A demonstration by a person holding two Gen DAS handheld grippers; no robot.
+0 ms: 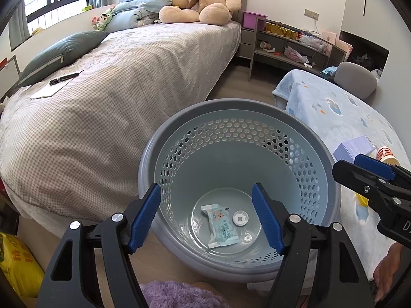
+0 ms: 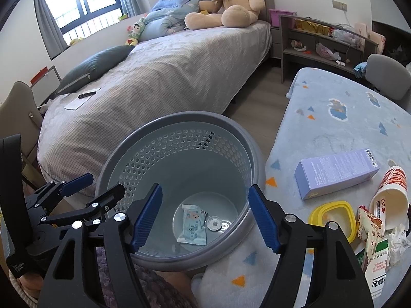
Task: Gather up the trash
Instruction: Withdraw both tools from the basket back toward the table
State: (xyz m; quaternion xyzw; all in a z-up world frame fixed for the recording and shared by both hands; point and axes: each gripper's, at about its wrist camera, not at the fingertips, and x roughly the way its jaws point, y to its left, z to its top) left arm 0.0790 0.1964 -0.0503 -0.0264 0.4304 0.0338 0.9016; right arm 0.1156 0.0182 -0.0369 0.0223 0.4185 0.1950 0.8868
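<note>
Both the left gripper [image 1: 206,218] and right gripper [image 2: 205,218] hover empty, jaws spread, over a grey bin [image 2: 254,154] already holding a wipes packet [image 2: 192,228] and a cap [image 2: 214,222]. Still on the blanket: a lilac box [image 2: 336,173], yellow lid [image 2: 314,214], and paper cup [image 2: 391,202] marked "2".

A large teddy bear [image 2: 228,0] is sitting at the head of the checked bed [image 2: 164,77], with a grey pillow [image 1: 59,54] lying nearby. What looks like a black pen [image 1: 64,78] is resting on 1 paper sheet [image 1: 52,87].
</note>
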